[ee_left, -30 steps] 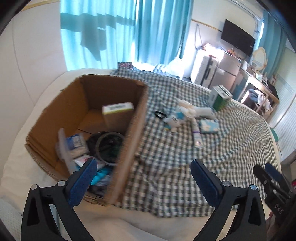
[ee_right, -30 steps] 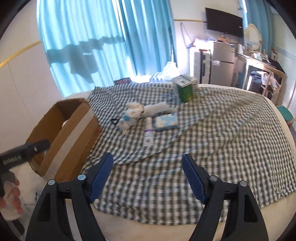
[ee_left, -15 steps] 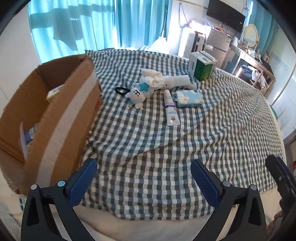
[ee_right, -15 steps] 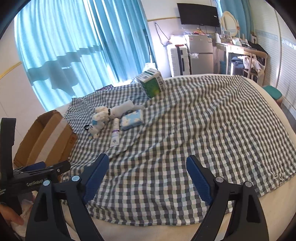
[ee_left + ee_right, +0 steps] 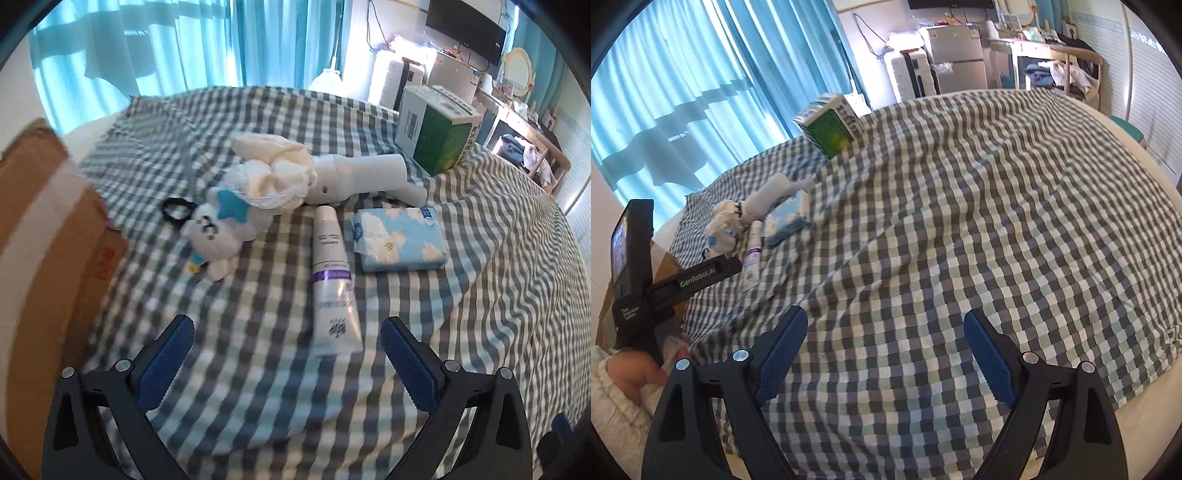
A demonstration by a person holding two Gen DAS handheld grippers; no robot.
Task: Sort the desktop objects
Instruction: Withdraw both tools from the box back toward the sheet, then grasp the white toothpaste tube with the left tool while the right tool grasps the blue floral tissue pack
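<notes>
cardboard box [image 5: 48,236] slid left; soft plush [image 5: 218,236], smooth tube [image 5: 332,291] | both grippers spread

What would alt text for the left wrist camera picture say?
An open left gripper hovers just short of a white tube on a checked cloth, with a plush toy, tissue pack and cardboard box nearby.

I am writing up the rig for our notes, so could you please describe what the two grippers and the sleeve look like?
Both grippers are black plastic frames with silver rivets and two fingers tipped with ribbed blue pads. That holds for the left gripper and the right gripper. The right wrist view shows white "GenRobot.AI" lettering on the left one's body and a white textured sleeve at the hand holding it. No cables show.
</notes>
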